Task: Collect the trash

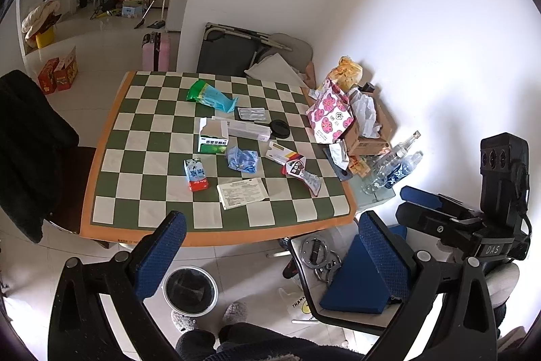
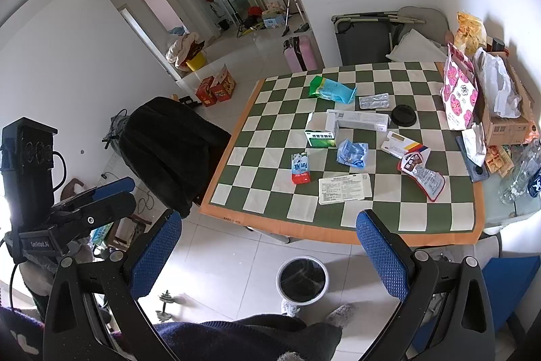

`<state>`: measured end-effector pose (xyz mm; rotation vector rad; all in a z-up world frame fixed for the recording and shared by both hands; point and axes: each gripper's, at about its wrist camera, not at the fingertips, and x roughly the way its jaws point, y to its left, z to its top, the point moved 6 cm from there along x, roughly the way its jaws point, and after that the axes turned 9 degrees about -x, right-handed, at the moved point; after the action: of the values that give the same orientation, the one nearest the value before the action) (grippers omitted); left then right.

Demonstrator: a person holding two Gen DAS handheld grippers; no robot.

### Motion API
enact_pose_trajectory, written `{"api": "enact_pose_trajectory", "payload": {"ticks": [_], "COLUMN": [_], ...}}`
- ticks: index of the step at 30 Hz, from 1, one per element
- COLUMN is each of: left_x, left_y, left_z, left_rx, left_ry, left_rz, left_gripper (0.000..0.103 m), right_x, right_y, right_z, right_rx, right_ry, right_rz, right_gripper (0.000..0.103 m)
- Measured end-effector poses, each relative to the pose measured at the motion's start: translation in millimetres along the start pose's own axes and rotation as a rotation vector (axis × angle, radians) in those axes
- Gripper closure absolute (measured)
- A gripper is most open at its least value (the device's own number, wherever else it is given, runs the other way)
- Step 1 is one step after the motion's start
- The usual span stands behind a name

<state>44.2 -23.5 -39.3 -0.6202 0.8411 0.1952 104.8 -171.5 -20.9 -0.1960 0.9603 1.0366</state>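
Crumpled blue wrapper [image 1: 242,159] on checkered tablecloth [image 1: 159,137]; round bin [image 1: 190,290] below.

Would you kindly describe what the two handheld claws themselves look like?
Both match: the left claw and right claw have black angular frames with silver rivets, and fingers faced with textured blue pads. In the left view, the other unit carries an upright black camera box, a black cable and white "DAS" lettering.
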Motion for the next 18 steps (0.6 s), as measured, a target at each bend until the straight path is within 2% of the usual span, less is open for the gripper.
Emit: {"api": "enact_pose_trajectory", "payload": {"ticks": [6, 8, 13, 15, 18], "left_x": [5, 0, 6, 0, -1], "left_y": [-18, -2, -14, 0, 0], "left_z": [-1, 2, 5, 1, 1], "left_rx": [0.005, 0.0, 0.001, 0.0, -0.002], "left_ry": [-0.003, 0.0, -0.001, -0.002, -0.002], "left_rz": [-0.006, -0.008, -0.011, -0.01, -0.011], "left_gripper": [0.0, 0.0, 0.0, 0.0, 0.0], "right_x": [1, 1, 0, 0, 1], "right_y": [4, 3, 3, 3, 6], "right_z": [-2, -2, -1, 0, 0], "right_rx": [-0.003, -0.004, -0.004, -0.004, -0.004], "right_ry": [0.001, 0.0, -0.001, -0.001, -0.001], "right_rz": [0.002, 0.001, 0.002, 0.001, 0.002], "right_gripper": [0.0, 0.0, 0.0, 0.0, 0.0]}}
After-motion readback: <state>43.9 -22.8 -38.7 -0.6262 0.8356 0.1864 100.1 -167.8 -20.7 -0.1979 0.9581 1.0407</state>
